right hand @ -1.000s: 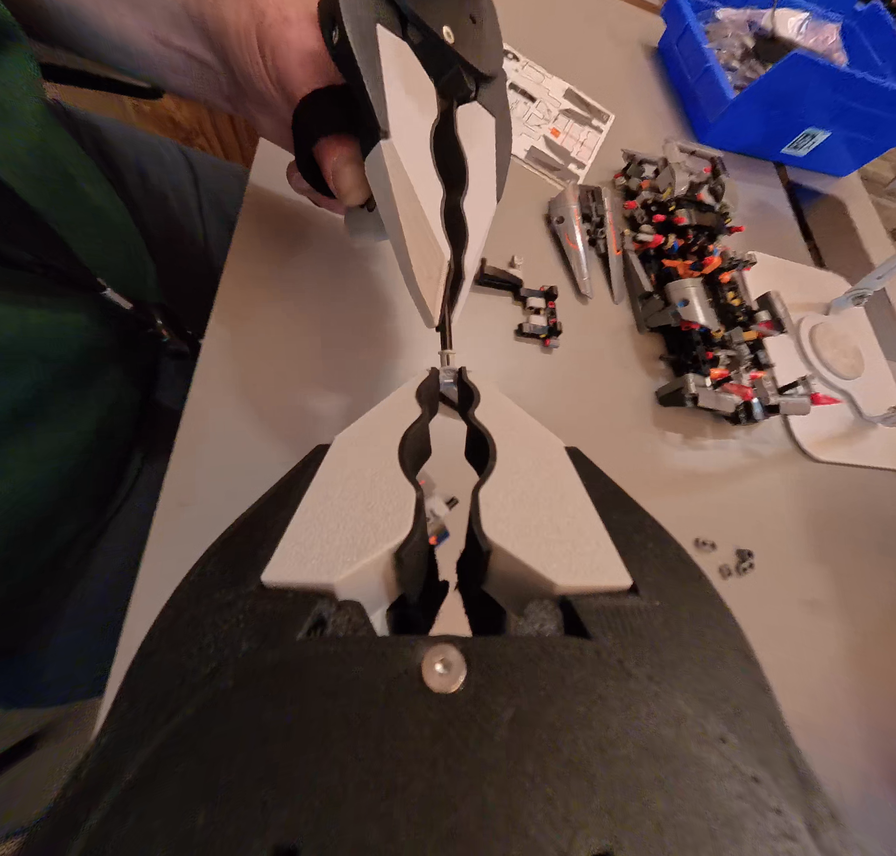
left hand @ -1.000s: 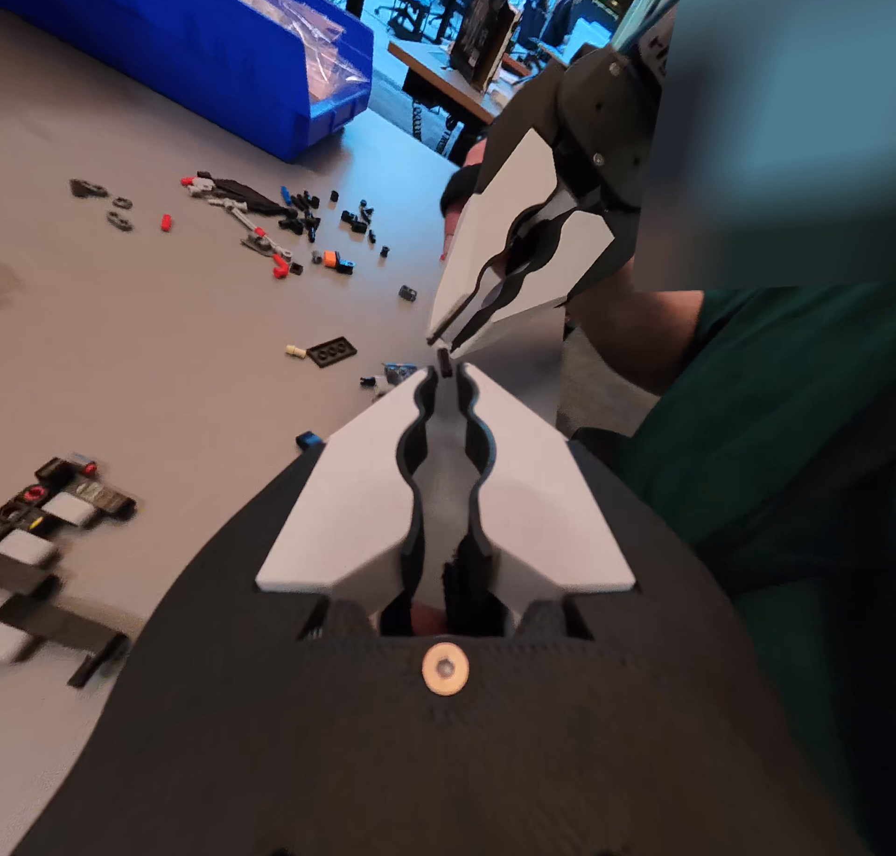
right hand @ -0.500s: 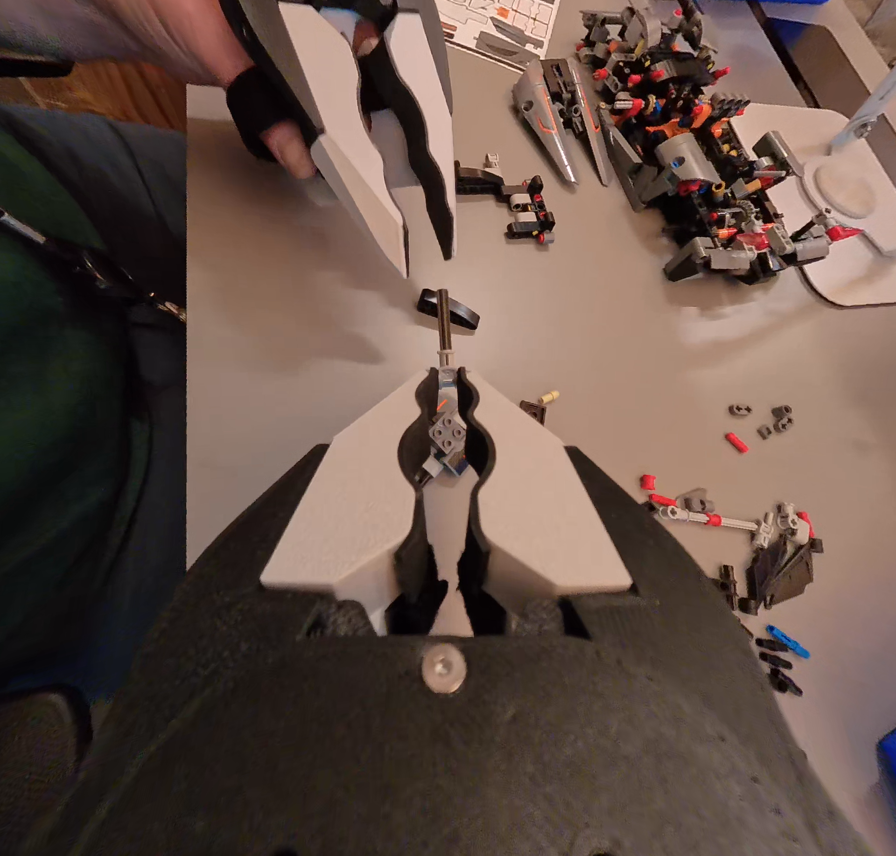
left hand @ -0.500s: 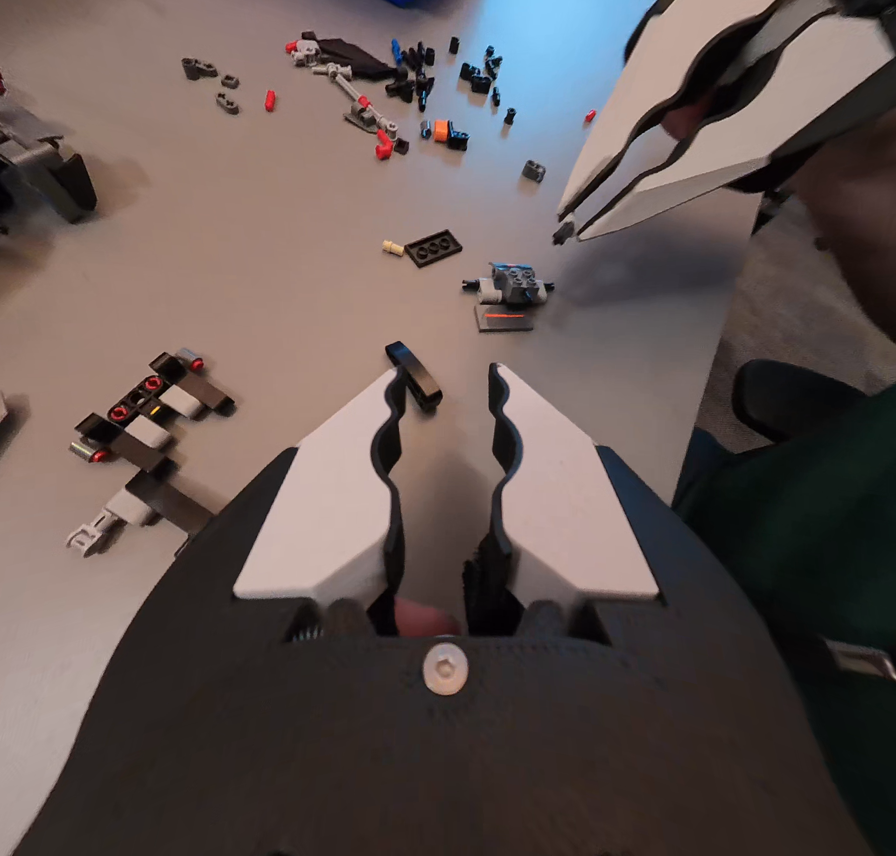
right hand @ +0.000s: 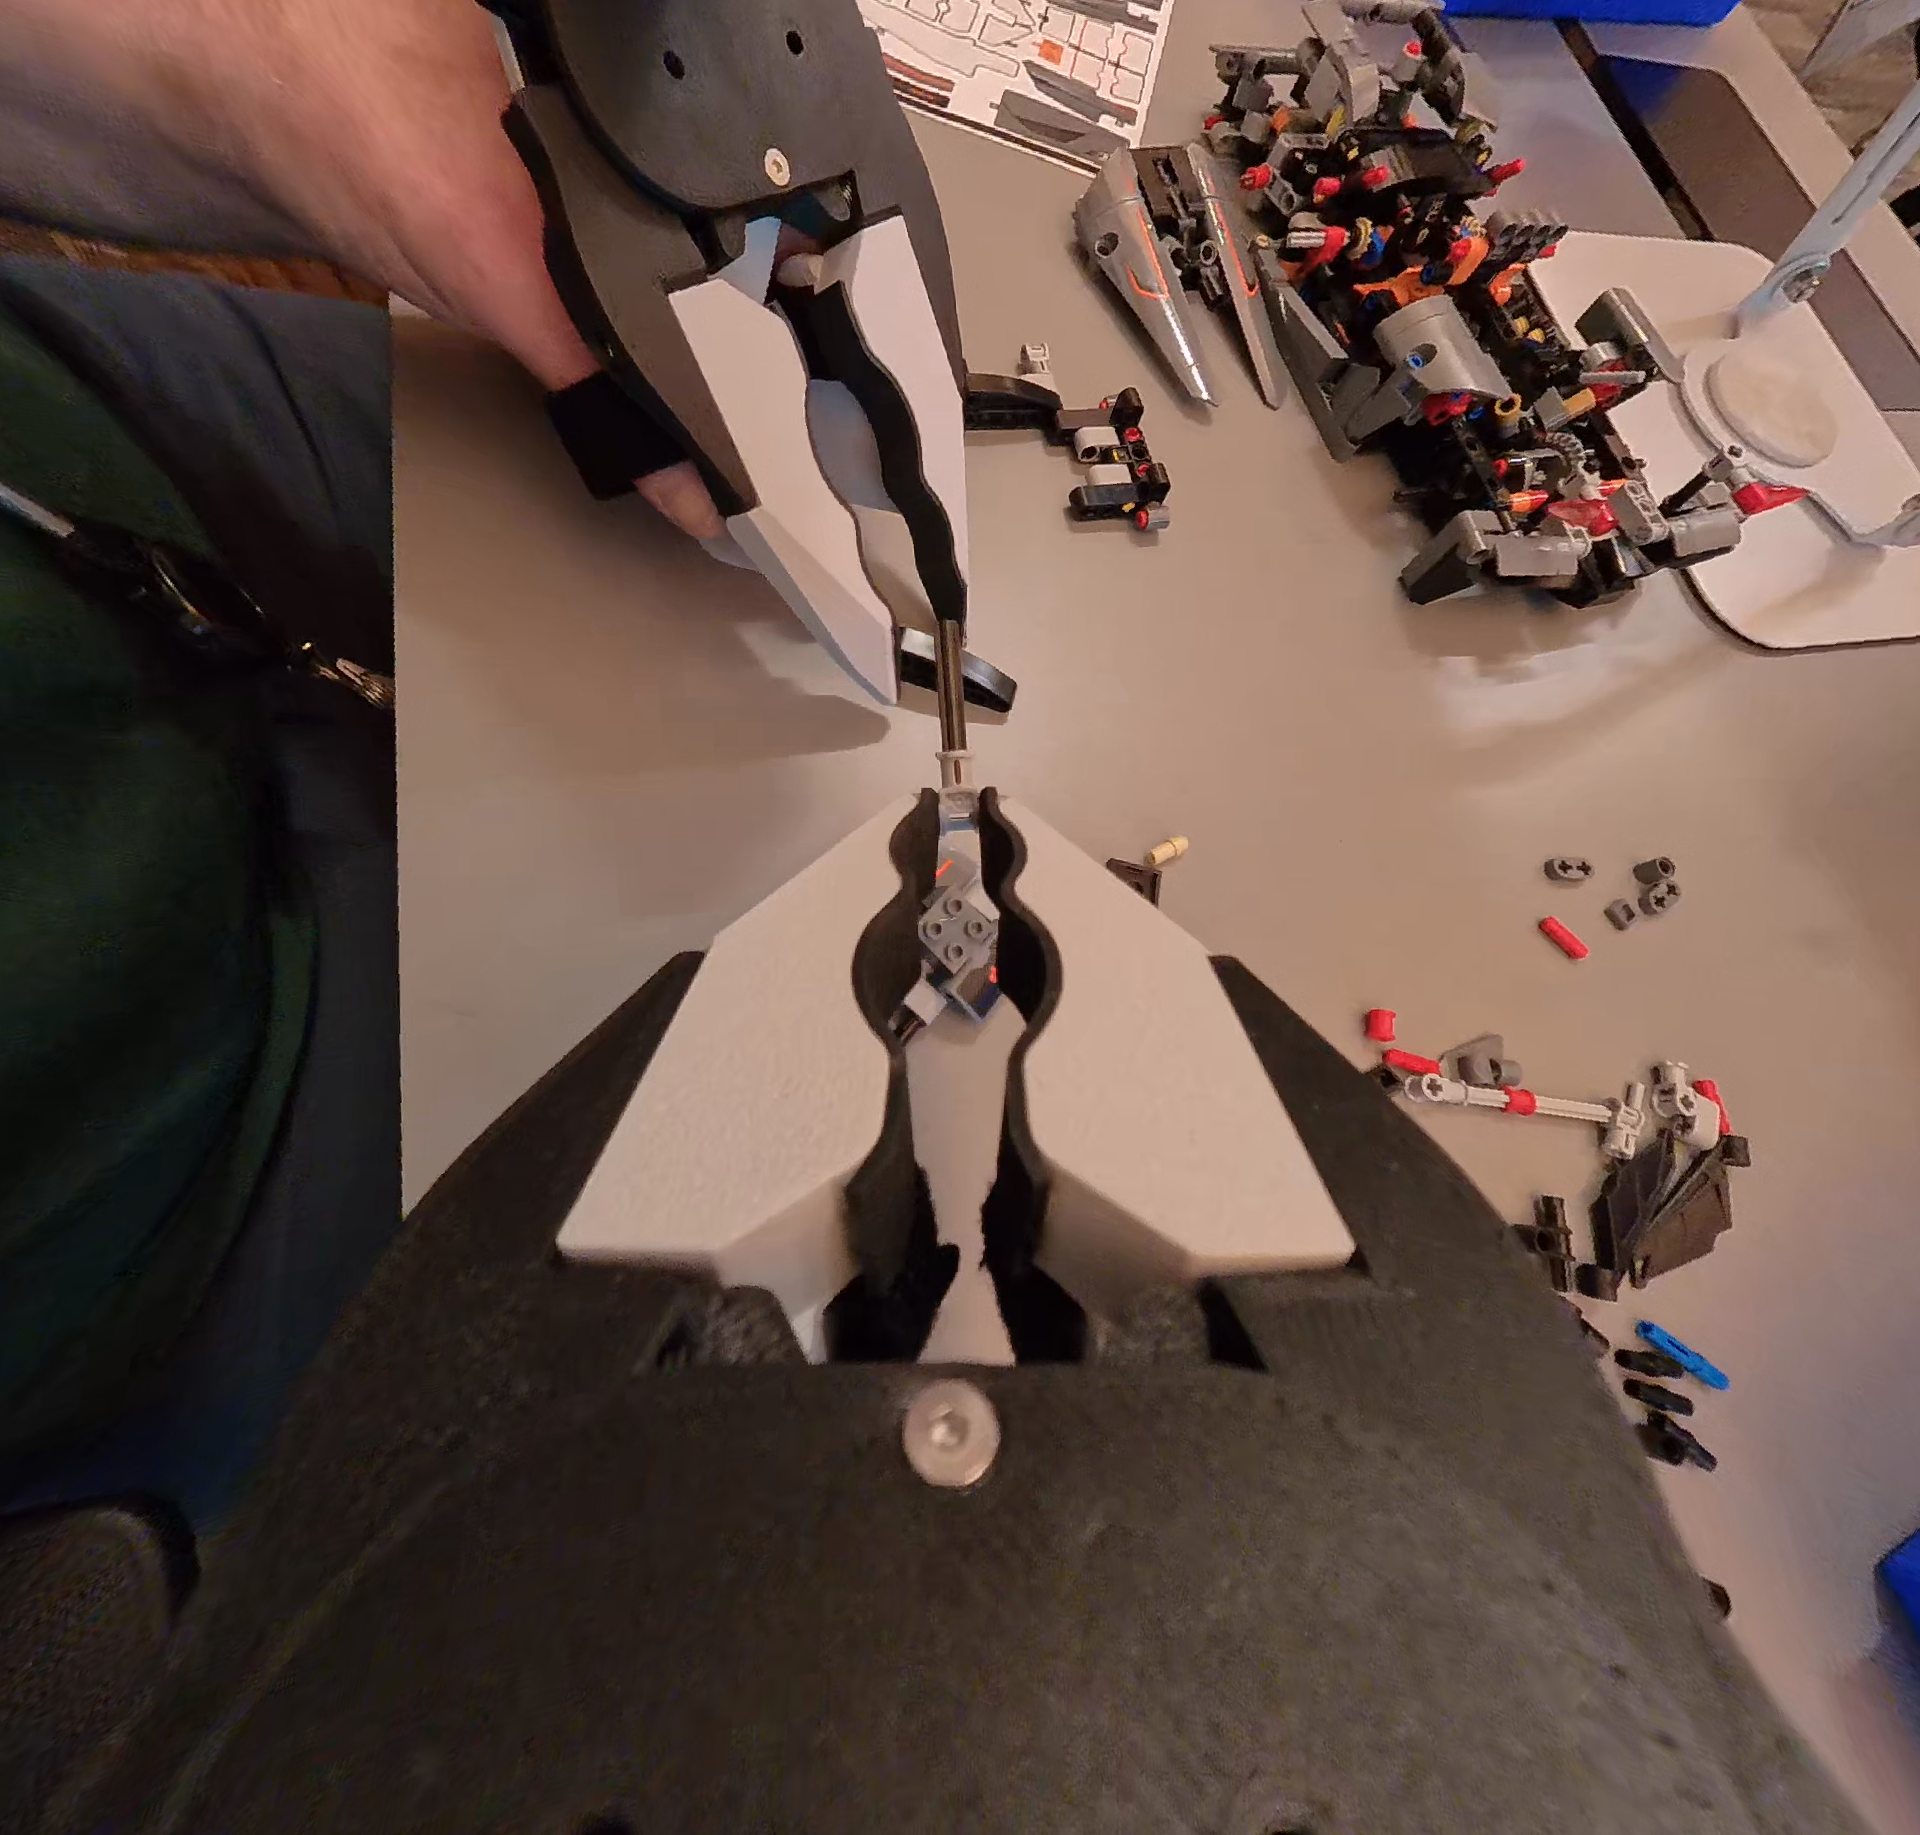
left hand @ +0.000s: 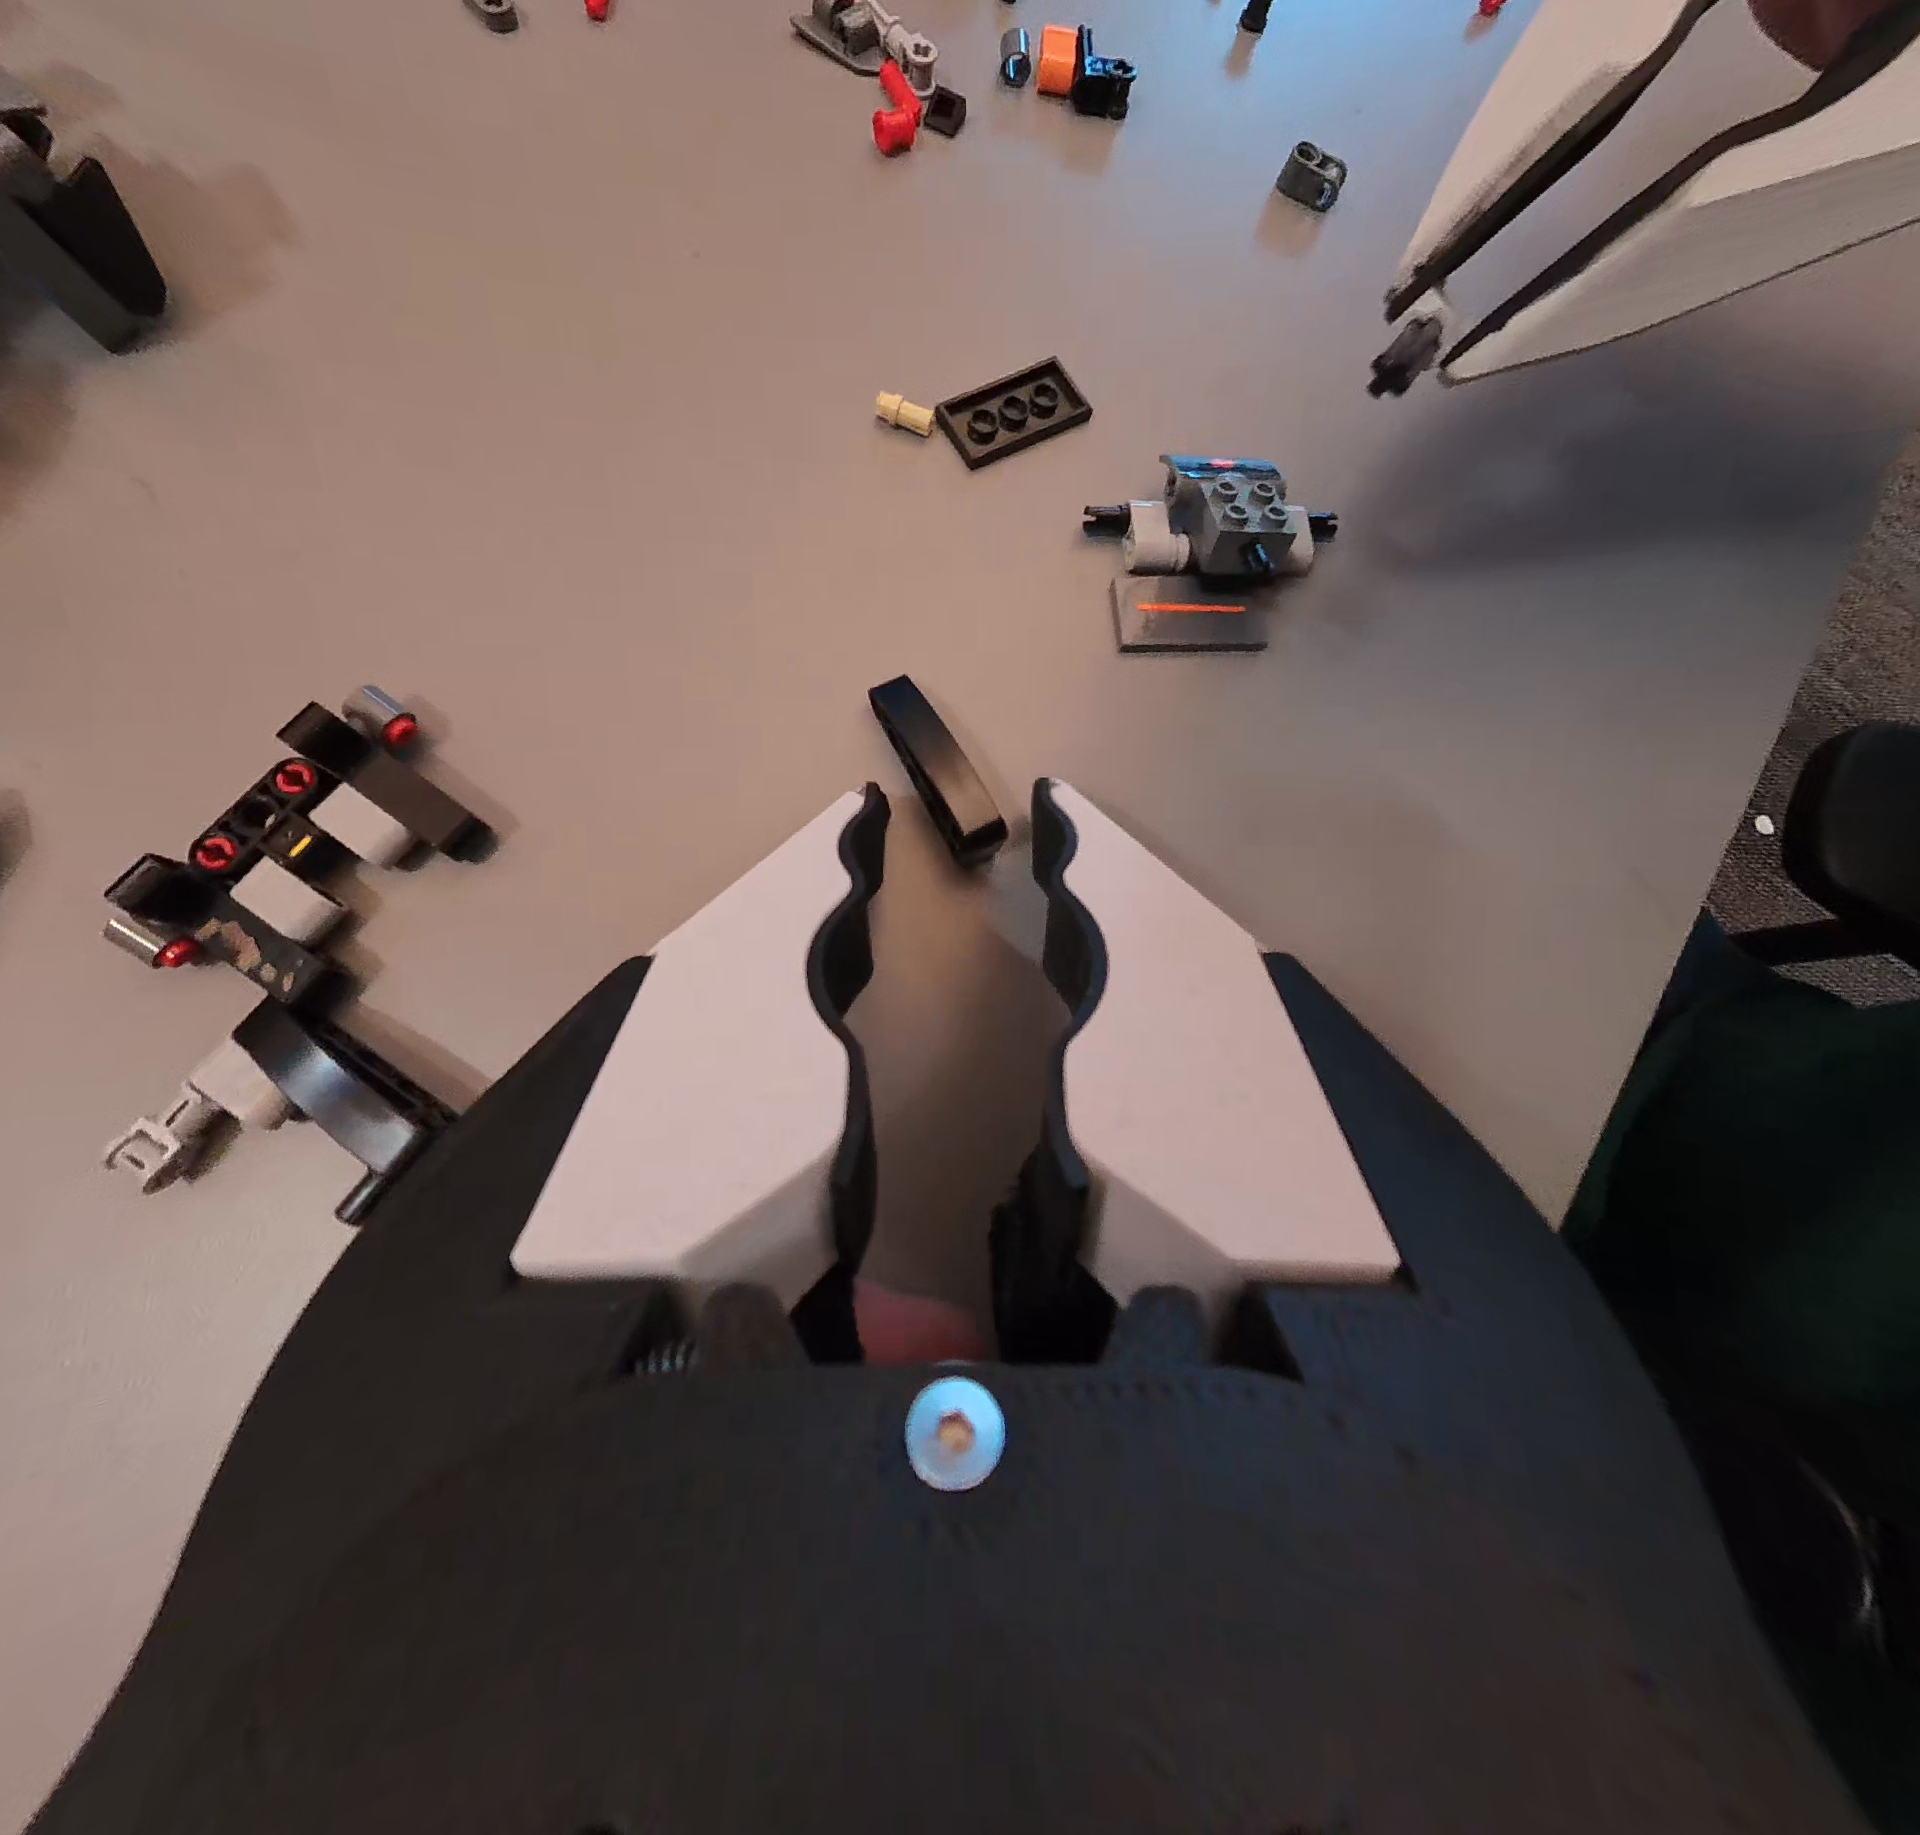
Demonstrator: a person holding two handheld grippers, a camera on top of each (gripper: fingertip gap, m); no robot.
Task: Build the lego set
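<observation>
— What's different from a second ago?

— The left gripper (left hand: pixel 956 798) was pinched shut on the black curved piece (left hand: pixel 938 769), tip to tip with the right gripper (right hand: pixel 954 798) off the bench's near edge. Now its jaws stand apart, and that piece lies loose on the bench (left hand: pixel 520 435) just ahead of its fingertips.

— And the right one?

— Its dark axle (right hand: pixel 950 684) has come free of the left gripper's tips and sticks out alone. Both grippers have swung in over the bench and lower; the small grey assembly (left hand: pixel 1210 528) near the near edge now shows below the right gripper.
</observation>
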